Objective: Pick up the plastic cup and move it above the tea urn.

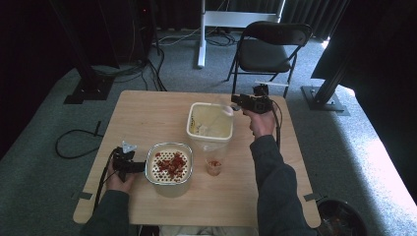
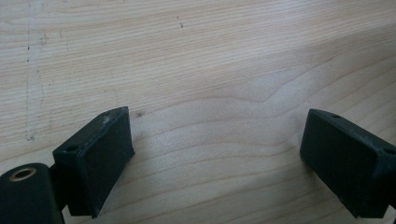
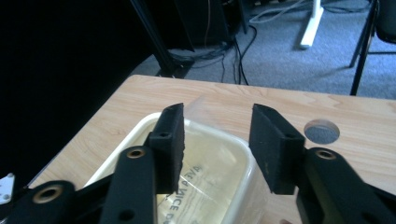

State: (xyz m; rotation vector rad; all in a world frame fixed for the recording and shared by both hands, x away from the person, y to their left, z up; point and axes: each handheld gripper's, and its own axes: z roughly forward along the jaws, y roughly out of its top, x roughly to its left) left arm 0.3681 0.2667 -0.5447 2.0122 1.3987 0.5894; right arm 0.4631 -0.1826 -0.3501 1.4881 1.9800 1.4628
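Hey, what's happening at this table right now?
A person holds a hand-held gripper in each hand. The right hand-held gripper hovers open at the rim of the clear tub. The left hand-held gripper is open over bare table, beside the strainer of red pieces. A small cup stands between them.

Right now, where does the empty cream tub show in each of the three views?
High view: the cream tub stands right of centre on the table, beside the right gripper.
Left gripper view: bare table wood between open jaws; the tub is not in this picture.
Right gripper view: the tub sits at lower centre, behind the open jaws.
Shared landmark: the wooden tabletop.
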